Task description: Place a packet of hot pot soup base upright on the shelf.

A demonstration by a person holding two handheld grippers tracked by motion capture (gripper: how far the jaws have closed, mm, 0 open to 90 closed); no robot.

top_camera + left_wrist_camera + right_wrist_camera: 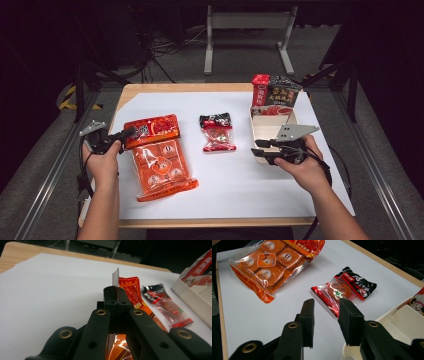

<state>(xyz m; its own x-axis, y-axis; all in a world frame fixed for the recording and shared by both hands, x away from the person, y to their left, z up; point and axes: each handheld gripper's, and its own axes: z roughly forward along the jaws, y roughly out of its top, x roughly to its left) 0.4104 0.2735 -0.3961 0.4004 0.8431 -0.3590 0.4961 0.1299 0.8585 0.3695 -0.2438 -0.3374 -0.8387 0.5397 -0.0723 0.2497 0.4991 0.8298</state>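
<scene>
Large orange clear-plastic pouch [160, 159], red printed header, six orange blocks inside in two columns: flat on the white sheet [235, 190], left of centre, header end toward the far edge. Left gripper [131, 132]: jaws together, clamped on the pouch's header edge at its left corner; thin film edge visible above the closed jaw tips in the left gripper view. Small red-and-black clear-plastic packet [218, 132], round red contents: at the sheet's centre, apart from the pouch. Cream open-top cardboard tray [263, 131], red-and-black printed cartons upright at its far end: right of centre. Right gripper [257, 148]: jaws apart, nothing between them, at the tray's near left corner. Count: one pouch, one packet, one tray, two grippers.
</scene>
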